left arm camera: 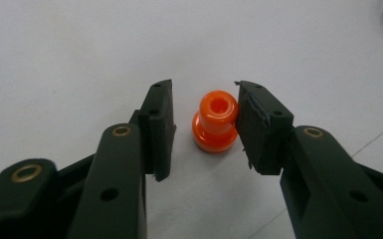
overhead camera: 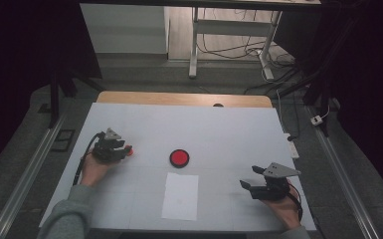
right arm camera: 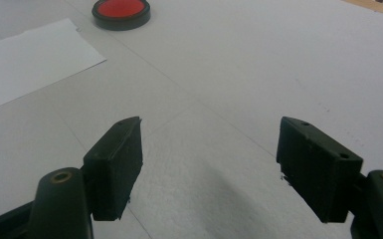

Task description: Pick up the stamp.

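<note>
I have the small orange peg point(left arm camera: 215, 122) sitting upright on the desk point(overhead camera: 219, 129), its hollow top facing up, so its long axis runs straight up from the surface and across the line of my jaws. It lies dead ahead of the left hand-held gripper point(left arm camera: 204, 107), between the two pads: the right-hand pad in the left gripper view looks to be touching its side or all but touching, while the other pad stands a clear gap off. So the jaws are partly open around the peg and have not got hold of it. As I judge it, closing squarely will pinch the peg across its narrow neck, but since one pad meets it first, it may slide or tip sideways before the other arrives. In the high view the peg point(overhead camera: 130, 151) shows at the tip of the left hand-held gripper point(overhead camera: 124, 148), on the left part of the desk. My right hand-held gripper point(right arm camera: 209, 149) is well apart from it, jaws wide and empty, hanging over bare desk near the sheet of paper point(overhead camera: 180, 195) and the red disc point(overhead camera: 179, 158).
</note>
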Demonstrator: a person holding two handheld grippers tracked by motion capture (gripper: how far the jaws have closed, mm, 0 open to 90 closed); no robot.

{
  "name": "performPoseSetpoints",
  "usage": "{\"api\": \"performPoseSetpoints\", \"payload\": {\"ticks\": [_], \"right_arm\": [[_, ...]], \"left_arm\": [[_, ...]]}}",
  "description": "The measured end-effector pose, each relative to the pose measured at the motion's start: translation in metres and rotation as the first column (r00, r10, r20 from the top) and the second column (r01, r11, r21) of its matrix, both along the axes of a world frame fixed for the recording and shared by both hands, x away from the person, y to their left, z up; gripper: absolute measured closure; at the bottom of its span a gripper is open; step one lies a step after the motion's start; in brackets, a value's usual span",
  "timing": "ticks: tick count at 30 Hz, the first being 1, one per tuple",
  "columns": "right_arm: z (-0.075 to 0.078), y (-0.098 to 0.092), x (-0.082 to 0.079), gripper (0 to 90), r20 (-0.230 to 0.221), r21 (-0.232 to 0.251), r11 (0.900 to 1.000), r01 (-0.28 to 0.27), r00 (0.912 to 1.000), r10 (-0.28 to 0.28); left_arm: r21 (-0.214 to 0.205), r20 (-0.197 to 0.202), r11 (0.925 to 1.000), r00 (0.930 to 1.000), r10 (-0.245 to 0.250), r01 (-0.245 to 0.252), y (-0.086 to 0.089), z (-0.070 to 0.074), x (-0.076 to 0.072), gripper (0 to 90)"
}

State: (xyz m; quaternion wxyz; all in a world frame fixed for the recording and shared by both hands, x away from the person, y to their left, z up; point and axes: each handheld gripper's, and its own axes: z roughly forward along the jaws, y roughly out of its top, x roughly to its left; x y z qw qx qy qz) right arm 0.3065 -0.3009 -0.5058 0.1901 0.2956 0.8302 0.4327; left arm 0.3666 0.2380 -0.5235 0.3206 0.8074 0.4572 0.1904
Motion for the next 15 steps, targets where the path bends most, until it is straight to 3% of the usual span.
{"api": "performPoseSetpoints", "payload": {"ticks": [10, 15], "right_arm": [[0.0, 0.0, 0.0002, 25.5, 0.0, -0.004, 1.0, 0.002, 1.0, -0.002], [0.0, 0.0005, 0.0002, 25.5, 0.001, 0.0, 1.0, -0.001, 1.0, 0.001]], "left_arm": [[-0.012, 0.005, 0.9998, 0.9999, -0.016, 0.016, 0.0003, -0.0012, 0.0011, 70.8], [-0.008, 0.008, 0.9998, 0.9998, -0.016, 0.016, -0.0001, -0.001, 0.001, 72.1]]}}
